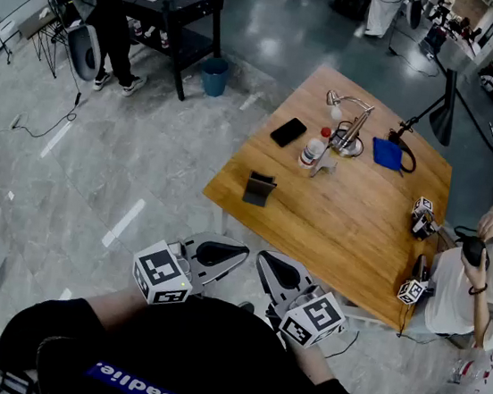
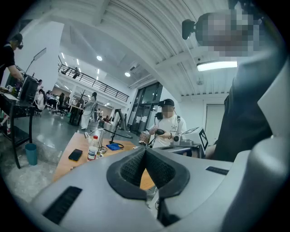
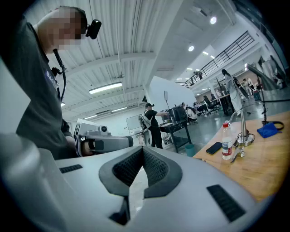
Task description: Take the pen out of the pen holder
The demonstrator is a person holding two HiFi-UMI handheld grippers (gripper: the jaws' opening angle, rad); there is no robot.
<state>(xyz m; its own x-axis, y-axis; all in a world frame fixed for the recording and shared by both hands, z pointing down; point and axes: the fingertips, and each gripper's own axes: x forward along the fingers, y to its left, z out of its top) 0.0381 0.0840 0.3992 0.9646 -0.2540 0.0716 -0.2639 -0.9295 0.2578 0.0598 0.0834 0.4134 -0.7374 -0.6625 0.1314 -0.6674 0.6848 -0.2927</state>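
Observation:
A small dark holder (image 1: 258, 188) stands near the left edge of the wooden table (image 1: 351, 223); I cannot make out a pen in it. Both grippers are held close to my chest, short of the table and apart from the holder. My left gripper (image 1: 221, 253) is shut with nothing between its pads (image 2: 133, 165). To its right, my right gripper (image 1: 277, 272) is also shut and empty, its pads (image 3: 156, 167) meeting at the tip. The holder does not show in either gripper view.
On the table lie a black phone (image 1: 288, 131), a white bottle (image 1: 312, 150), a metal lamp (image 1: 353, 125) and a blue cloth (image 1: 385, 153). A seated person (image 1: 469, 284) is at the right edge with two more grippers (image 1: 422, 217). A blue bin (image 1: 214, 76) stands beyond.

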